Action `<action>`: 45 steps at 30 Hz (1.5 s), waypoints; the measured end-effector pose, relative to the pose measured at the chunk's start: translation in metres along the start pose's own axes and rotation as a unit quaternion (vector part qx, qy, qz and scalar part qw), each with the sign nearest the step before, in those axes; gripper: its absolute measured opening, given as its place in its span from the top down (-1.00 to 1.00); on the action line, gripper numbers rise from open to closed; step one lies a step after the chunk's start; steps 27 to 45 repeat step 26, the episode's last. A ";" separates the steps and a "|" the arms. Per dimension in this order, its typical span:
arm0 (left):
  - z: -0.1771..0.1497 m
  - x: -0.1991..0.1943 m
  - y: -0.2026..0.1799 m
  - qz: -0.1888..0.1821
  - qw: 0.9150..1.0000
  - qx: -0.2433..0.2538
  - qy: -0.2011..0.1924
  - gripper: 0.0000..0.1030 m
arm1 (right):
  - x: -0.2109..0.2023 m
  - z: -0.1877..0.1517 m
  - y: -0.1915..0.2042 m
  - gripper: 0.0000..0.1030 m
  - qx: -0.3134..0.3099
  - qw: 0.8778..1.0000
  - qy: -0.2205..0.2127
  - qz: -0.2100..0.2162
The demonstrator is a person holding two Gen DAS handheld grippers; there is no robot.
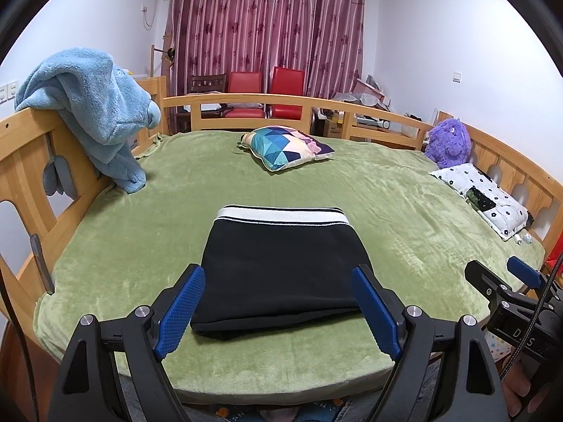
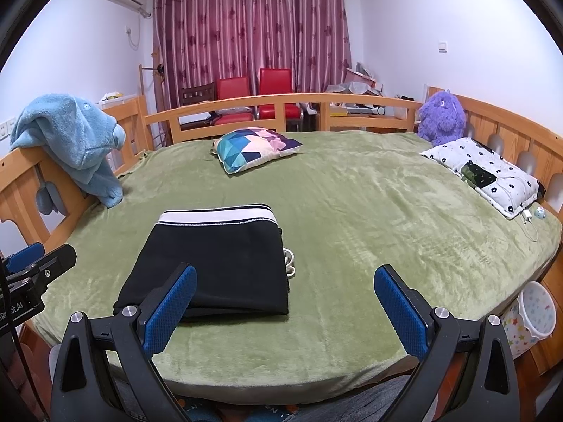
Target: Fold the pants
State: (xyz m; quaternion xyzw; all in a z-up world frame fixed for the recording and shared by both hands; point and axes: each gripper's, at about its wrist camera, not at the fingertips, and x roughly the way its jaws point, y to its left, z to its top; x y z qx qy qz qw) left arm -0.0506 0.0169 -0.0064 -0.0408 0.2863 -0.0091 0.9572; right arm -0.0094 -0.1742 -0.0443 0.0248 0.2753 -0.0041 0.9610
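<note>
Folded black pants (image 1: 281,267) on green bed (image 1: 404,211).
Waistband toward 12 o'clock, long axis 6–12; left tool (image 1: 278,311) and right tool (image 2: 285,311) both apart, empty.

Patterned cushion (image 1: 286,146), purple plush toy (image 1: 447,142), blue towel (image 1: 95,105) over bed rail (image 1: 31,133)

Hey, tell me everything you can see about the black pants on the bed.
The black pants lie folded into a compact, flat rectangle near the front edge of the green blanket. The fabric looks soft and matte. A white waistband with thin black stripes faces the far side; the folded edge faces the cameras. A white drawstring pokes out on the right. Nothing grips them.
</note>
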 end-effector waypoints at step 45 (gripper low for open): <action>0.004 -0.003 0.003 -0.004 1.000 0.000 -0.005 -0.64 | -0.010 0.009 0.019 -0.93 -0.002 1.000 -0.007 0.002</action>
